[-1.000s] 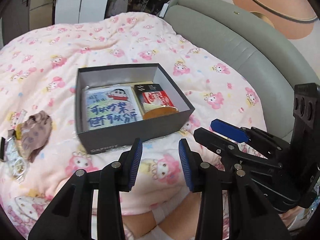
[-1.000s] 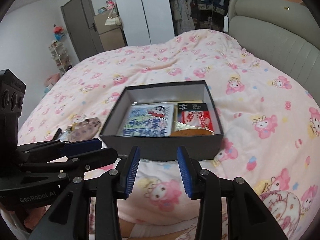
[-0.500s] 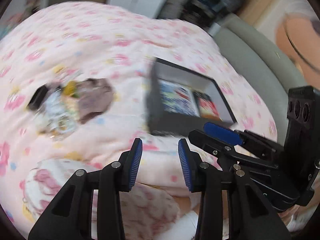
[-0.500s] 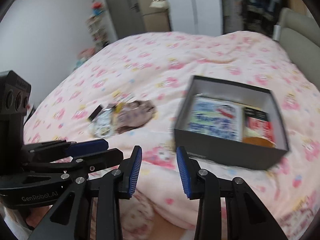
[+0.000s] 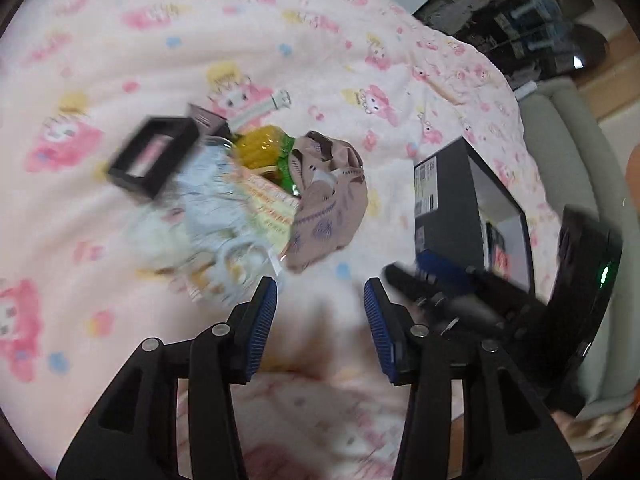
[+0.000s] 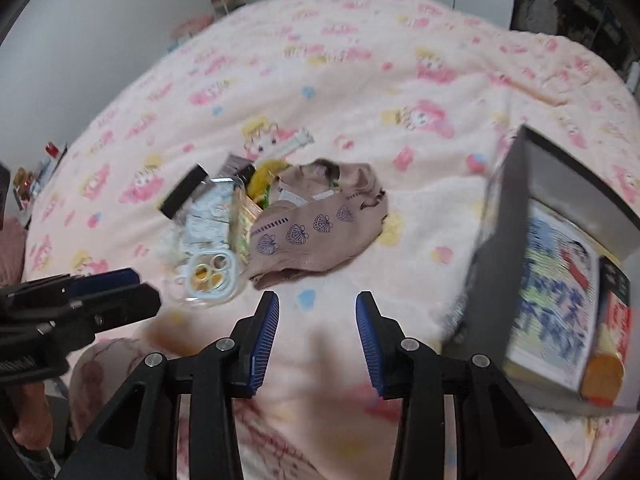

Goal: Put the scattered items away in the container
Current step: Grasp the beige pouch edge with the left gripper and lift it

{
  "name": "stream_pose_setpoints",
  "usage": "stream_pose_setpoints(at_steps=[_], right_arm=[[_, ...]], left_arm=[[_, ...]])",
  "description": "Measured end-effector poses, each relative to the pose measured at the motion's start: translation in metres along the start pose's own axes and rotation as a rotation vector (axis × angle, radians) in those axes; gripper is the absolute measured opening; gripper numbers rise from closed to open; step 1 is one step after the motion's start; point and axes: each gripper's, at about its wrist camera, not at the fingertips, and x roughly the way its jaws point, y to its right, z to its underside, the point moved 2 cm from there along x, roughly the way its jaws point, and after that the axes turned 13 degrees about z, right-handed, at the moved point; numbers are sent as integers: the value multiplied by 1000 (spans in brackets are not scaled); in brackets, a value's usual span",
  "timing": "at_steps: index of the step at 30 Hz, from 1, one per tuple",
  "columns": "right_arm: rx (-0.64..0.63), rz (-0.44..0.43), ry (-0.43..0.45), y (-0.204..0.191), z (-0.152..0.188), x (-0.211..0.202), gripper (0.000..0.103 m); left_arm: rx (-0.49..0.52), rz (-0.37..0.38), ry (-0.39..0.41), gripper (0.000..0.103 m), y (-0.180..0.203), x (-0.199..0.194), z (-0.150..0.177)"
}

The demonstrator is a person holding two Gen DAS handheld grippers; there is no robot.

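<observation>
— Two grippers, both hovering over the pink cartoon-print bed quilt (image 6: 360, 80). How do the jaws stand?

— The left gripper (image 5: 320, 312) and the right gripper (image 6: 316, 320) are each parted wide, blue pads apart, nothing between them.

— Where are the scattered items?

— Heaped ahead: a mauve patterned cloth (image 6: 316, 224), a yellow-green packet (image 5: 260, 148), a clear plastic blister pack with rings (image 6: 208, 272) and a small black frame box (image 5: 154, 156), touching or overlapping one another.

— The container?

— The dark grey cardboard box (image 6: 504, 216) sits off to the right, near the pile, with a cartoon-printed card (image 6: 556, 288) inside.
</observation>
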Motion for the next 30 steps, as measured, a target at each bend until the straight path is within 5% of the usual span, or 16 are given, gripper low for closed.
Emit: stream_pose_setpoints(at_steps=[7, 10, 12, 22, 26, 30], right_arm=[[70, 5, -82, 17, 2, 37, 42], [70, 22, -67, 22, 6, 32, 42], [80, 0, -51, 26, 14, 22, 42], [123, -68, 72, 60, 78, -58, 43], [144, -28, 30, 103, 139, -75, 43], [310, 38, -4, 163, 189, -85, 43]], left_arm=[[-71, -67, -75, 53, -4, 72, -39], [-116, -135, -89, 24, -10, 91, -37], [-73, -95, -84, 15, 2, 89, -31], [146, 119, -108, 9, 96, 66, 61], [243, 173, -180, 9, 149, 81, 100], [317, 156, -251, 14, 204, 116, 131]])
